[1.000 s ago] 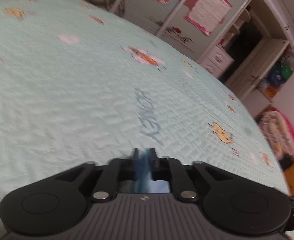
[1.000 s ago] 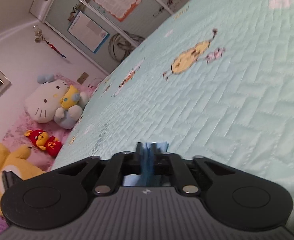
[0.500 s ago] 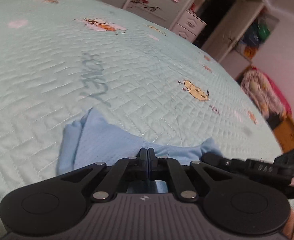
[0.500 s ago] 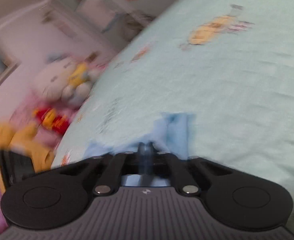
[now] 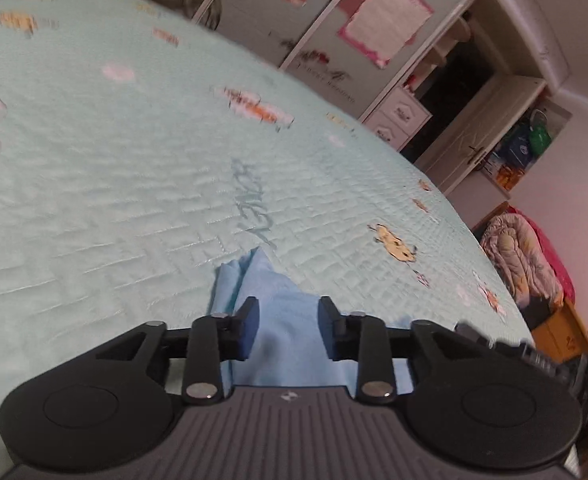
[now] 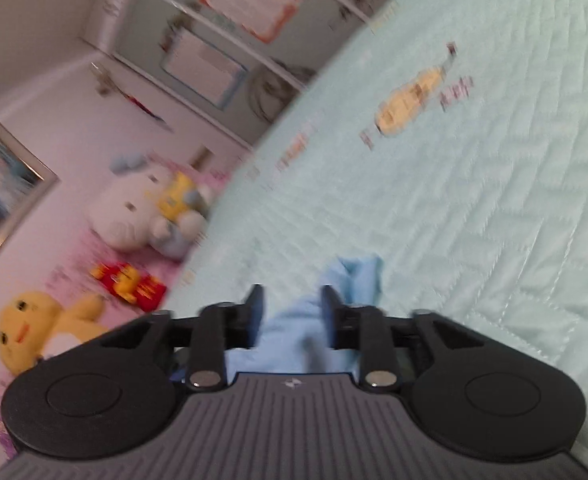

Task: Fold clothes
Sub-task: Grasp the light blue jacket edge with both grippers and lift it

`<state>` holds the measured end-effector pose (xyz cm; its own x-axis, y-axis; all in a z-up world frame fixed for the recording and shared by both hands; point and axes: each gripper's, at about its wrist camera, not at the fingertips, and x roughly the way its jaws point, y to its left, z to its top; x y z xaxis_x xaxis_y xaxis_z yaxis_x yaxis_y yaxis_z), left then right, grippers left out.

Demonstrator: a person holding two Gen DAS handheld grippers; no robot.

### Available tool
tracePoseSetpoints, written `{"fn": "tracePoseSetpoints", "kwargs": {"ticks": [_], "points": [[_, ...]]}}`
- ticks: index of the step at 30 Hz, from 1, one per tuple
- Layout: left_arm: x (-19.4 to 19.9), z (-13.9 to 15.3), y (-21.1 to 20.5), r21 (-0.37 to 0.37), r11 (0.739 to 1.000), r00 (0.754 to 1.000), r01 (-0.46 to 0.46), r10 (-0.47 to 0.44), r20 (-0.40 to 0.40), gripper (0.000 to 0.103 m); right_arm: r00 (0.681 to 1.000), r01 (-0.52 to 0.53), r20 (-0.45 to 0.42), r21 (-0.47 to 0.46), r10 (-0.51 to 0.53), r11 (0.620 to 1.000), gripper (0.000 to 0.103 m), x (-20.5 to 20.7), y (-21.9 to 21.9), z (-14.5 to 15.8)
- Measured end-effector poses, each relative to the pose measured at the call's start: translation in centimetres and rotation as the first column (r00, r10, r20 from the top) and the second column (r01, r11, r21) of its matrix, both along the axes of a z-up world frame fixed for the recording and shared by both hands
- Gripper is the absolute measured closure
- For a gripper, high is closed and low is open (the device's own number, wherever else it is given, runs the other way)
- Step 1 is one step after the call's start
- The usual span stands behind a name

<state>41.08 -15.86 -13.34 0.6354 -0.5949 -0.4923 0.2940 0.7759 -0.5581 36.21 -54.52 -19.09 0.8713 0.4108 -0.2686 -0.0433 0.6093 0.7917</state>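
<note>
— How many things did you have in front of you?

— One light blue garment (image 5: 281, 312) on the mint quilted bed (image 5: 93, 184), and your two tools. Your left tool (image 5: 287, 322) stood part open, jaws widening, the cloth lying loose between them. Your right tool (image 6: 291, 312) did likewise.

— How did the garment look?

— Rumpled, with a bunched corner (image 6: 360, 270) poking past the right tool's tips.

A pale mint bedspread (image 5: 133, 184) is seen, quilted in a brick-like herringbone and dotted with small yellow, orange and pink cartoon prints. A plain light-blue garment (image 5: 281, 320) is laid on it — no pattern. Both claws are black — left claw (image 5: 287, 322), right claw (image 6: 291, 316).
</note>
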Motion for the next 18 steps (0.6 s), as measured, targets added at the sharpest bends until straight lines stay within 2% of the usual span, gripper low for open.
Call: {"fn": "tracePoseSetpoints", "kwargs": {"ticks": [2, 4, 7, 8, 13, 15, 18], "points": [[-3.1, 0.7, 1.5, -0.011, 1.000, 1.000, -0.012, 0.012, 0.000, 0.052, 1.000, 0.001, 0.030, 0.004, -0.001, 1.000, 0.064, -2.1, -0.1, 1.1], [-5.6, 0.3, 2.7, -0.065, 0.997, 0.998, -0.036, 0.032, -0.051, 0.050, 0.998, -0.027, 0.060, 0.027, 0.025, 0.999, 0.065, -5.3, 0.0, 1.9], [-8.0, -0.6, 3.4, -0.155, 0.987, 0.993, -0.046, 0.028, -0.116, 0.050, 0.999, -0.045, 0.006, -0.008, 0.045, 0.999, 0.064, -9.3, 1.4, 2.5], [-8.5, -0.8, 3.2, -0.165, 0.985, 0.992, -0.040, 0.019, -0.123, 0.050, 0.999, -0.040, -0.024, -0.029, 0.040, 0.999, 0.064, -10.2, 2.0, 2.6], [-8.8, -2.0, 1.4, -0.139, 0.988, 0.983, -0.062, 0.037, -0.177, 0.050, 0.987, 0.000, -0.161, -0.111, -0.018, 0.994, 0.063, -13.5, 4.4, 1.6], [-8.4, -2.2, 1.1, -0.133, 0.989, 0.983, -0.070, 0.046, -0.178, 0.050, 0.987, 0.001, -0.160, -0.093, -0.016, 0.996, 0.063, -13.8, 4.9, 0.9], [-7.8, -2.8, 1.4, -0.144, 0.985, 0.980, -0.100, 0.073, -0.185, 0.051, 0.988, 0.015, -0.149, -0.118, -0.032, 0.993, 0.070, -13.6, 5.4, 0.4]]}}
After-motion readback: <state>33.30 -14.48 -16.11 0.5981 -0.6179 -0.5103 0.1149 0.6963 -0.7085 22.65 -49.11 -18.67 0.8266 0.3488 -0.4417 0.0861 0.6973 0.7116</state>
